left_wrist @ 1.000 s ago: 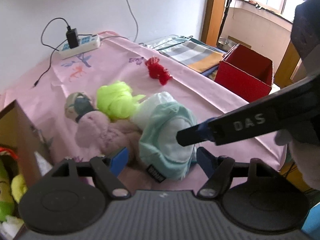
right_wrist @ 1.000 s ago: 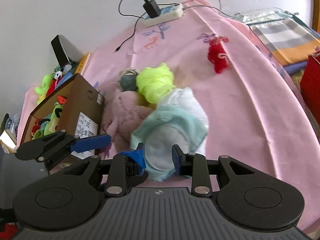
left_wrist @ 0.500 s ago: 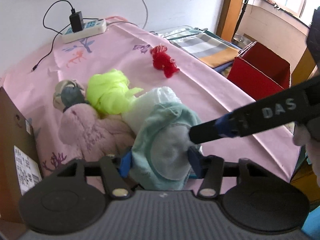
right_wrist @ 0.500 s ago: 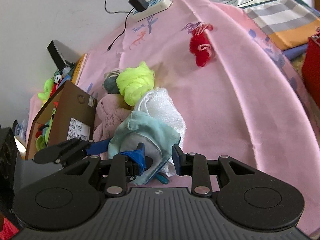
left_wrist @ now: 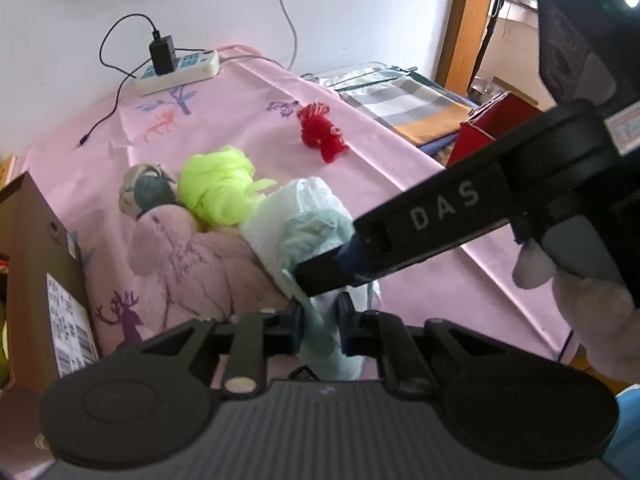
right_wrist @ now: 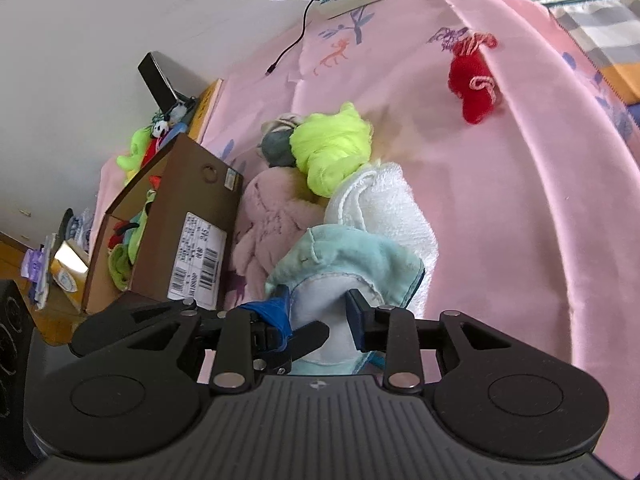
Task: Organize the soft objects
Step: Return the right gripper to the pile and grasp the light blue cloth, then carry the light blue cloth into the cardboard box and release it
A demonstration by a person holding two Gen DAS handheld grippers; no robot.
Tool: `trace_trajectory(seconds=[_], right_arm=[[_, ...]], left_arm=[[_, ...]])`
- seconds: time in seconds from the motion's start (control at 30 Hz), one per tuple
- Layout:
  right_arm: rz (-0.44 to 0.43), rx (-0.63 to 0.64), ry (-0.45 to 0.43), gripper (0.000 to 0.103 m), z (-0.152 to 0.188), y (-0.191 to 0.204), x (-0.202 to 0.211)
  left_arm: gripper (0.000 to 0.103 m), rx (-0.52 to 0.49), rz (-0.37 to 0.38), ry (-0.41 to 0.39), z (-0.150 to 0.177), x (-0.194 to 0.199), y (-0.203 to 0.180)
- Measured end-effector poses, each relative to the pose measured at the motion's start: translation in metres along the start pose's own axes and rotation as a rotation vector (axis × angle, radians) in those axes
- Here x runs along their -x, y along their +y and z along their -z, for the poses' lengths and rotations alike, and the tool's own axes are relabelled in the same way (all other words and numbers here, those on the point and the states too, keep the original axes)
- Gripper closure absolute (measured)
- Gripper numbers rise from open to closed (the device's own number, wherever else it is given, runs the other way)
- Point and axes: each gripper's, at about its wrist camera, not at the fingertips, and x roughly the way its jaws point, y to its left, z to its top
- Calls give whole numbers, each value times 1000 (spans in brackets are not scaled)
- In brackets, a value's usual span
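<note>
A pale teal cloth [left_wrist: 320,236] [right_wrist: 352,256] lies at the near end of a pile on the pink tablecloth. My left gripper [left_wrist: 319,330] is shut on its near edge. My right gripper [right_wrist: 319,312] is also shut on this cloth, and its finger crosses the left wrist view [left_wrist: 400,236]. Behind lie a white towel [right_wrist: 384,204], a pink plush [left_wrist: 188,256] [right_wrist: 268,224], a neon yellow cloth [left_wrist: 220,192] [right_wrist: 332,148], a grey sock ball [left_wrist: 146,190] and a red knit piece [left_wrist: 322,132] [right_wrist: 472,80].
A brown cardboard box [right_wrist: 176,220] holding soft toys stands at the left. A power strip with cable [left_wrist: 176,72] lies by the far wall. A red box [left_wrist: 492,124] and folded striped fabric [left_wrist: 404,104] sit past the table's right edge.
My left gripper moved in and closed on the teal cloth, which was between open fingers before. My right gripper stayed on the cloth. The cloth bunched up and lifted slightly.
</note>
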Motion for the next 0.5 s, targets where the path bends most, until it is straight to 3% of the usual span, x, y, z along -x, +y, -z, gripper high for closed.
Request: trace_trajectory(seconds=[0.33,0.5], right_arm=[[-121,-7,-26,88,4,25,10],[-134,50,-56,88,6,52,8]], left_arm=[[93,-28,55,-92,6,47,3],[93,-67,12,-135,11,65,9]])
